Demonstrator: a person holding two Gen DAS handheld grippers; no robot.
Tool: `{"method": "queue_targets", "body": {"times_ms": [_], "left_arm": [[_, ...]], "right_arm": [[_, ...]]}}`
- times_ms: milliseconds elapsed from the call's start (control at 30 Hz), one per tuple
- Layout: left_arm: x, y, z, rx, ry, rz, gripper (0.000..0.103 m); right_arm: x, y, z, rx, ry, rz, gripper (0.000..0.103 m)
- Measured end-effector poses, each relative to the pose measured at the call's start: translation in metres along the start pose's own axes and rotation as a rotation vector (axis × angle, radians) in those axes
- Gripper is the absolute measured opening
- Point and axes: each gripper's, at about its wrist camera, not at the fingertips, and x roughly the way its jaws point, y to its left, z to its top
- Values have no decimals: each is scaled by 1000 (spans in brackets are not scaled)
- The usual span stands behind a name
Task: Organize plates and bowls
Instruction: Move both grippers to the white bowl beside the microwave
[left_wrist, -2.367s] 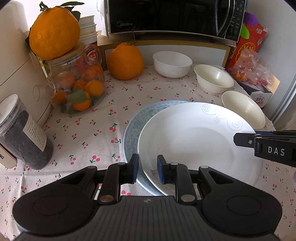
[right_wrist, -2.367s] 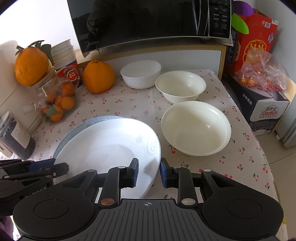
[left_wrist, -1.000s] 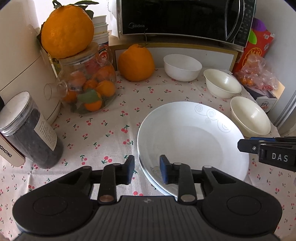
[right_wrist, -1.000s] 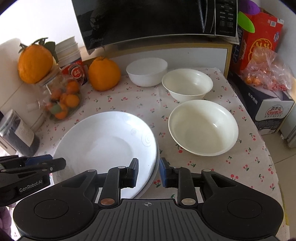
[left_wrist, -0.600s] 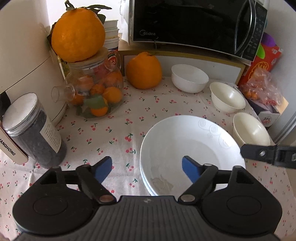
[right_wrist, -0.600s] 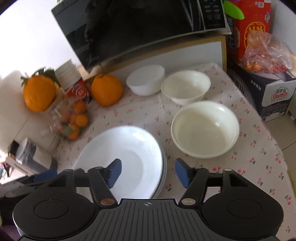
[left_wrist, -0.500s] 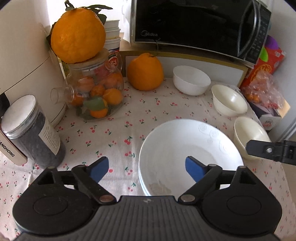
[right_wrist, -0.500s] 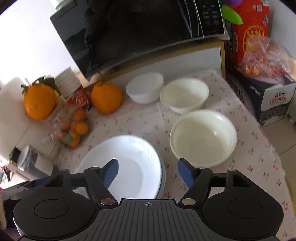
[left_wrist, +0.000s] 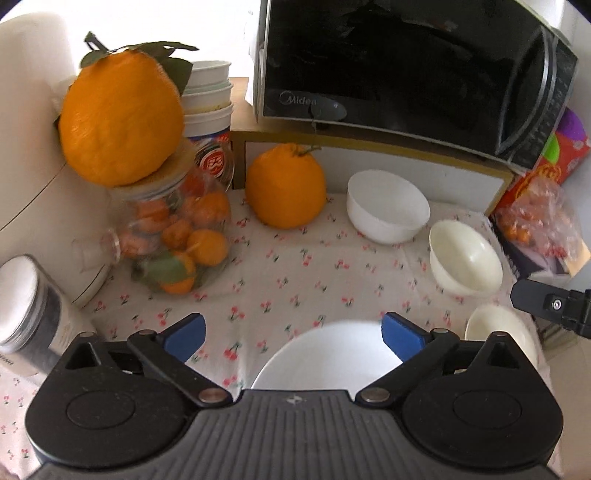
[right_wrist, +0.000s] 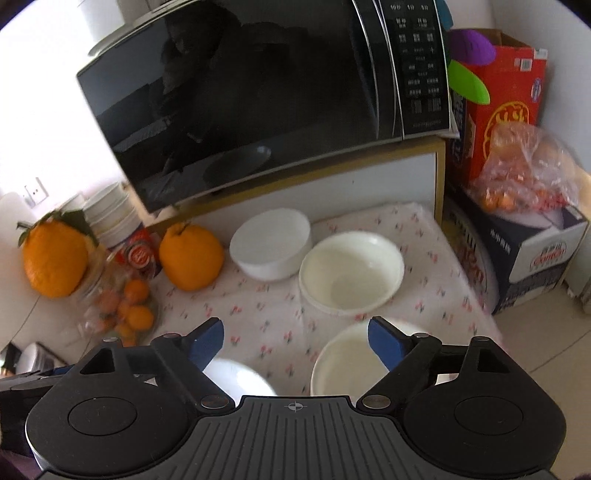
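The stacked white plates (left_wrist: 325, 354) lie on the cherry-print cloth, mostly hidden under my left gripper (left_wrist: 293, 334), which is open and empty above them. The plate edge also shows in the right wrist view (right_wrist: 240, 376). Three bowls stand on the right: a white one at the back (left_wrist: 388, 206) (right_wrist: 271, 240), a cream one in the middle (left_wrist: 465, 258) (right_wrist: 351, 273), and a cream one nearest (left_wrist: 498, 332) (right_wrist: 343, 362). My right gripper (right_wrist: 295, 341) is open and empty, above the gap between the plates and the nearest bowl.
A black microwave (left_wrist: 406, 62) sits on a shelf at the back. A large orange (left_wrist: 286, 188) stands beside a glass jar of small oranges (left_wrist: 173, 236) topped by another orange (left_wrist: 118, 118). A dark canister (left_wrist: 26, 306) is at left; boxes and a bag of fruit (right_wrist: 524, 173) at right.
Both grippers let go of the top plate, now stacked squarely on the lower one, opened wide, and rose and pulled back, so the plates slid under the gripper bodies.
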Motion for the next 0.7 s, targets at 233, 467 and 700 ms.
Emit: {"method": "queue_targets", "body": {"times_ms": [233, 467, 700], "left_arm": [[24, -4, 25, -84, -9, -52, 102], [59, -5, 33, -202, -5, -131, 100], [80, -12, 42, -309, -41, -204, 90]], "right_arm": [[22, -4, 29, -13, -24, -29, 91], [50, -6, 54, -32, -31, -45, 91], [93, -3, 70, -48, -25, -18, 91]]}}
